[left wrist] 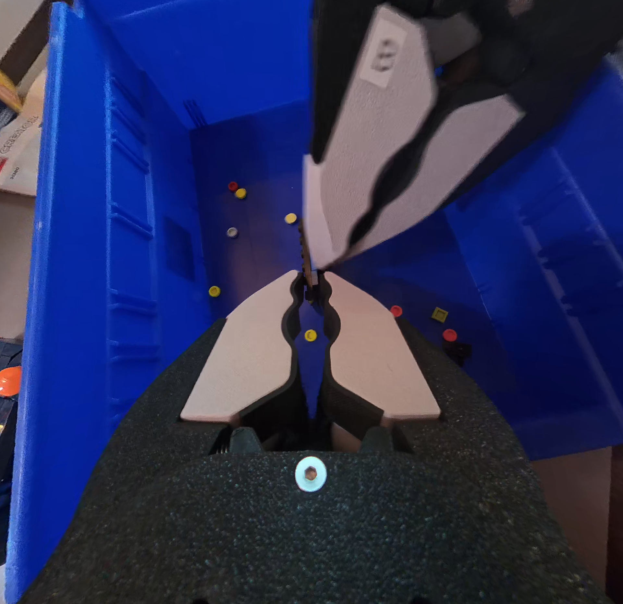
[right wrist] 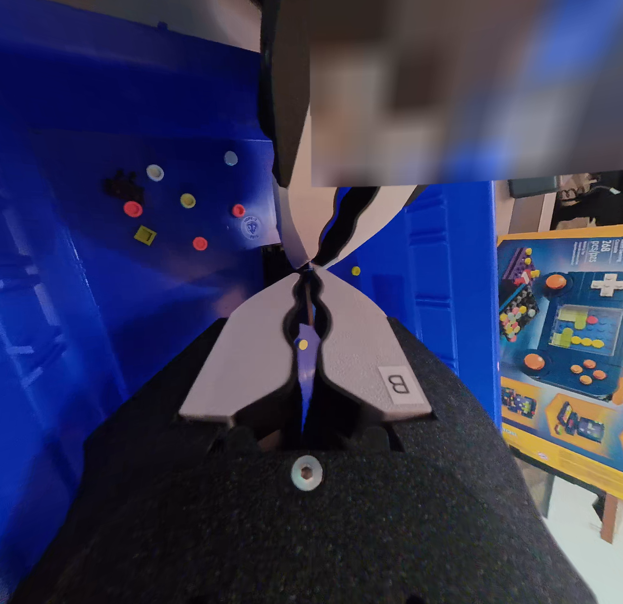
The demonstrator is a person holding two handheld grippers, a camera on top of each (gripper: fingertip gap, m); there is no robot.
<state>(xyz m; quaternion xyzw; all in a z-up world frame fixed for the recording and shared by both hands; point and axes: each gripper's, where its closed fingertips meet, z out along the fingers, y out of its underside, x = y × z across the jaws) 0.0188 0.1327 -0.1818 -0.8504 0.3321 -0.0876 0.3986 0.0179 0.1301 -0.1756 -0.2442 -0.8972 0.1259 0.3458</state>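
smooth glossy plastic bin; grainy matt black gripper body with shiny metal screw; glossy cardboard box.

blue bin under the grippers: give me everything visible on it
The blue bin looks like moulded plastic, deep, open-topped, with ribbed side walls and a round embossed mark on its floor. Scattered on the floor lie small red, yellow and pale round studs, a yellow square tile and a dark piece. The left gripper and right gripper meet tip to tip above the floor, both pinching a thin dark piece.
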